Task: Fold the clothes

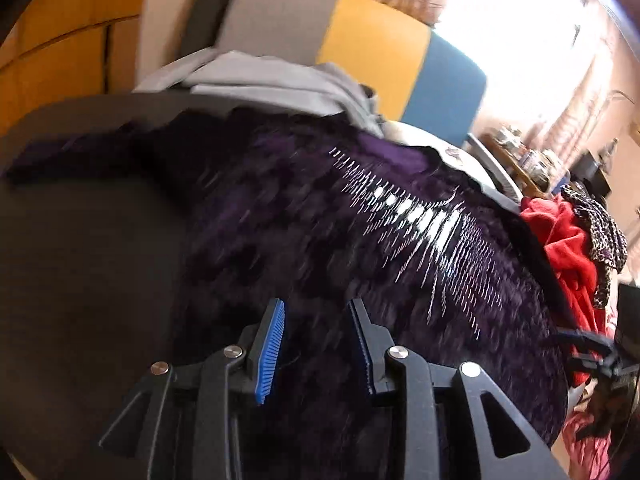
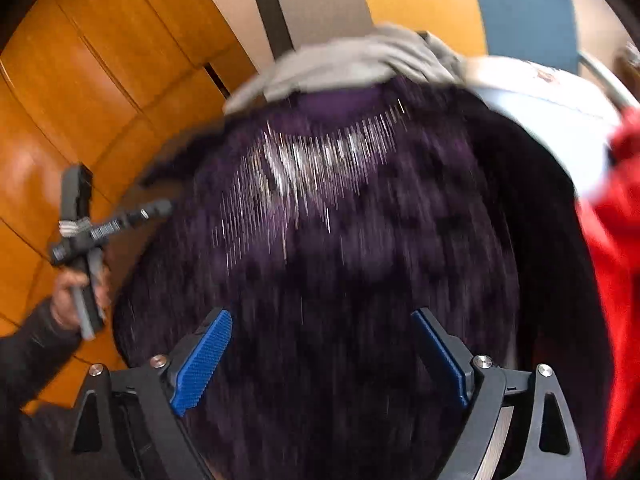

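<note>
Hovering above a dark purple top (image 2: 340, 280), the right gripper (image 2: 322, 356) spreads its blue-padded fingers (image 2: 202, 360) wide with nothing between them, while the left gripper (image 1: 316, 348) holds its own pads (image 1: 270, 352) parted by a narrower gap, likewise empty, over the same cloth. The garment lies spread across a dark table (image 1: 88, 248), its neckline trimmed with glinting silver beadwork (image 2: 328, 156) and pointing toward a heap of grey clothing (image 2: 352, 60); a red garment (image 1: 568, 248) is bunched at the table's far side. Motion blur smears both views. Judging by its drape, the top looks soft, light and limp, likely to sag from any single pinch. Plain fabric at a hem, shoulder or side edge seems the safer hold, since the beading could snag or slip between the pads.
</note>
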